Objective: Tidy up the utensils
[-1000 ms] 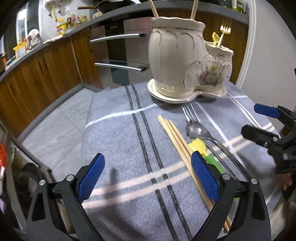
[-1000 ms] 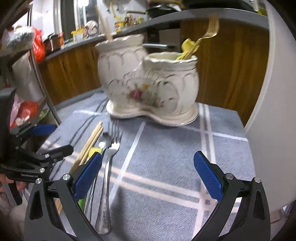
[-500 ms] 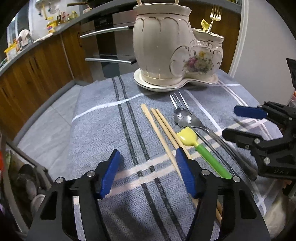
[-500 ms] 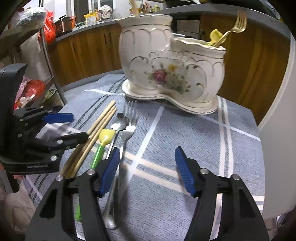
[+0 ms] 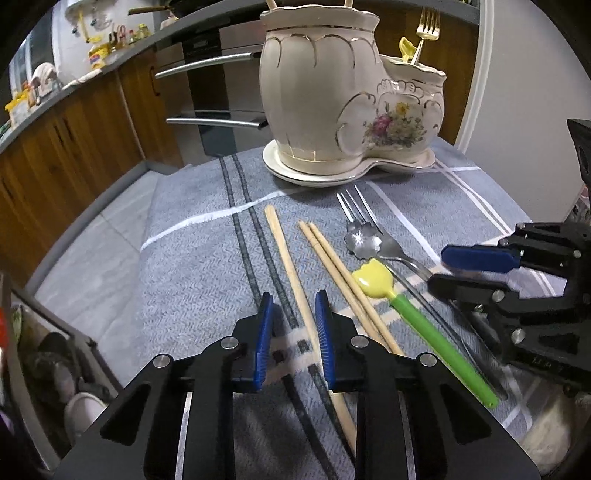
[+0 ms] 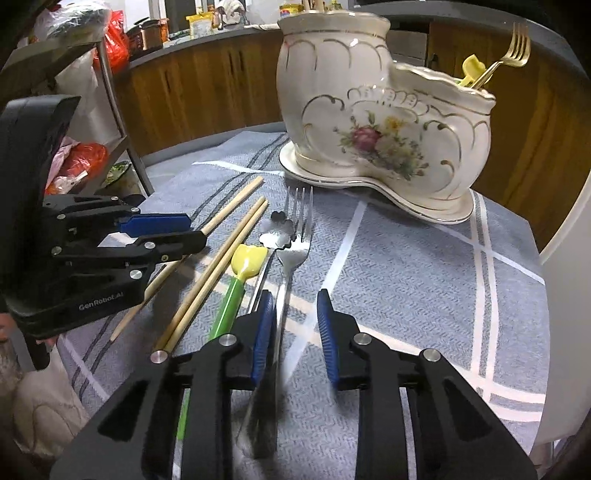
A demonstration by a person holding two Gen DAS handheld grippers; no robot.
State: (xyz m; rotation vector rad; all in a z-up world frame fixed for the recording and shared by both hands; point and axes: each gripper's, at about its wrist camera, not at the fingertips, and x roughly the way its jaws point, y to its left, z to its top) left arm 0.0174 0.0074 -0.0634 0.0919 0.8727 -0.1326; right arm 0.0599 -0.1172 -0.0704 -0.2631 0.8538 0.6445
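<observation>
A cream two-part ceramic holder stands at the back of the grey cloth; a gold fork pokes from its smaller pot. On the cloth lie one separate chopstick, a chopstick pair, a yellow-and-green spoon, a flower-bowl spoon and a silver fork. My left gripper is narrowed around the separate chopstick with a gap showing. My right gripper is narrowed around the silver fork's handle, also with a gap.
The cloth-covered table drops off at the left to a tiled floor. Wooden cabinets and an oven with steel handles stand behind. A shelf rack with bags stands left of the table. A white wall borders the right.
Both grippers lowered toward the utensils and their jaws closed from wide open to a narrow gap, left around the chopstick, right around the fork handle.
</observation>
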